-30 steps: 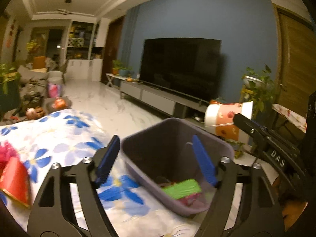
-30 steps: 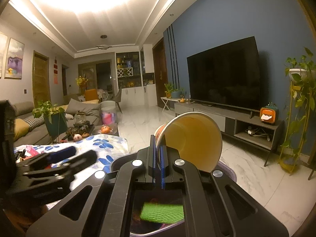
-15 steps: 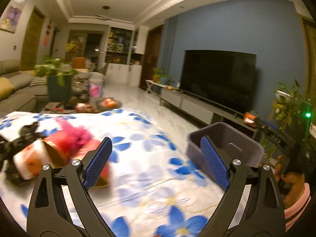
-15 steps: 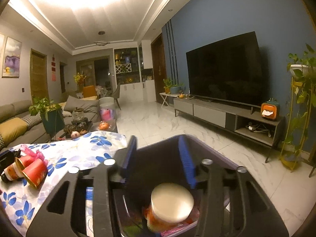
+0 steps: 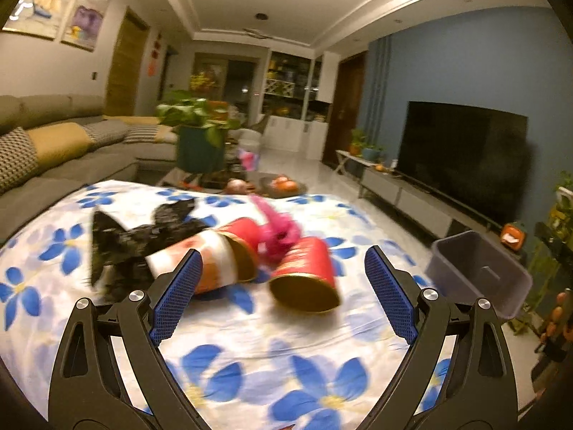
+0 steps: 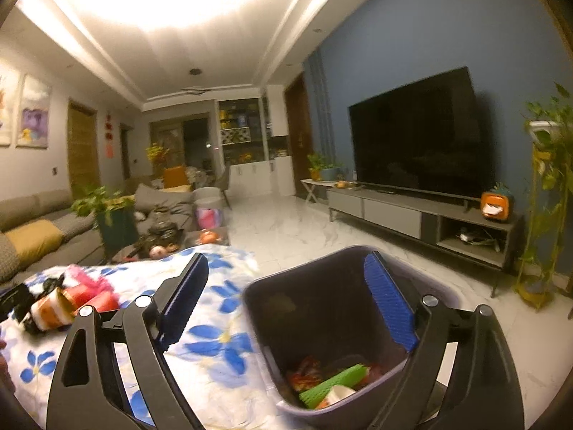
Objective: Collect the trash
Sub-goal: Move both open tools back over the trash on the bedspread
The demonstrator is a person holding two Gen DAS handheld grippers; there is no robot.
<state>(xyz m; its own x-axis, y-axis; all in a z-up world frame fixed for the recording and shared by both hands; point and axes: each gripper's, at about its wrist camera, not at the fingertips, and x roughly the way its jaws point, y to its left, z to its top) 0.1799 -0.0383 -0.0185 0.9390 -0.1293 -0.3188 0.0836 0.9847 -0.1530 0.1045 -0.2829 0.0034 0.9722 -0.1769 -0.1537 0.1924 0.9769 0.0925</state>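
My right gripper (image 6: 286, 301) hangs over the grey bin (image 6: 322, 308) with its jaws spread wide and nothing between them — the paper cup it pinched a second ago has dropped, and a pale cup (image 6: 338, 392) now lies among the scraps at the bottom, next to a green wrapper (image 6: 333, 381). So that piece is done.

My left gripper (image 5: 283, 294) has swung away from the bin and now faces the flowered tablecloth (image 5: 250, 351), fingers wide apart and empty. Ahead of it lies the rest of the trash in one loose heap: a red cup (image 5: 308, 272) on its side with its mouth toward me, an orange-and-white cup (image 5: 211, 251) beside it, a pink crumpled wrapper (image 5: 277, 229) behind them, and black crinkled plastic (image 5: 139, 240) to the left. The view is blurred by the swing, so I cannot tell which pieces touch.

The bin sits at the table's right edge, well apart from the heap. I judge the red cup is my next pick, being nearest my open fingers — its slick round wall could roll as I close.
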